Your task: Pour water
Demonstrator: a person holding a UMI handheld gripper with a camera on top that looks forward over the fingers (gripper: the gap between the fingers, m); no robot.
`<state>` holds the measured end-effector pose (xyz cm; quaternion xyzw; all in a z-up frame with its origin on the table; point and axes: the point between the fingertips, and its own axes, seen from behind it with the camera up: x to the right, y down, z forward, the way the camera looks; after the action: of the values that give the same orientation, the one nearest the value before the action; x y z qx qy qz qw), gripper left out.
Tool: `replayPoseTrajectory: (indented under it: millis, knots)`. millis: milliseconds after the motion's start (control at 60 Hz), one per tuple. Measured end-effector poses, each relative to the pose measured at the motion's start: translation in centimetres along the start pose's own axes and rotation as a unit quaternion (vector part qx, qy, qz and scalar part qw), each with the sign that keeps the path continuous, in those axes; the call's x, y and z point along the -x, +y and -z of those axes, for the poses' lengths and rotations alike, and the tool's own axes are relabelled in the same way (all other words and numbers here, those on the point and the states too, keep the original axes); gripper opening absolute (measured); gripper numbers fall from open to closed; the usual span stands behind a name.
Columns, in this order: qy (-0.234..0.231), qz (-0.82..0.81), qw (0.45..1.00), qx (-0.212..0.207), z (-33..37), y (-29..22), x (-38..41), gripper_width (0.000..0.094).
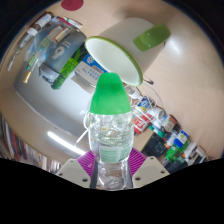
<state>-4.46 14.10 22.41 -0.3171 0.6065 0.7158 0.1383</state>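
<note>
My gripper (111, 168) is shut on a clear plastic water bottle (111, 140) with a green cap (110, 95). Both purple pads (86, 162) press on the bottle's lower body. The bottle stands up from between the fingers and is held in the air, tilted, with its cap toward a white cup (117, 58) with a green rim. The cup's opening faces the bottle's cap and lies just beyond it. I see no water running.
A green lid-like piece (151, 38) lies on the beige table (190, 70) beyond the cup. Several bottles and packets (60, 55) crowd one side. More coloured packets (160, 130) lie on the other side of the bottle.
</note>
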Motion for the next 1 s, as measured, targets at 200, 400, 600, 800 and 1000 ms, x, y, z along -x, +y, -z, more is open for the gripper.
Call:
replayPoseTrajectory:
  millis: [200,400,600,800,1000]
  knots:
    - [-0.027,-0.031,0.999,-0.007,-0.2,-0.1,1.9,0.0418]
    - [-0.018,0.1,0.994,0.03,0.2,2.0,3.7,0.0419]
    - [-0.035,0.512,0.857,0.044,2.7,7.3,13.9,0.0422]
    - [-0.035,0.842,0.52,-0.137,7.4,1.3,29.0,0.0421]
    - [0.112,0.913,0.338,-0.197,9.6,-17.2,26.3,0.0432]
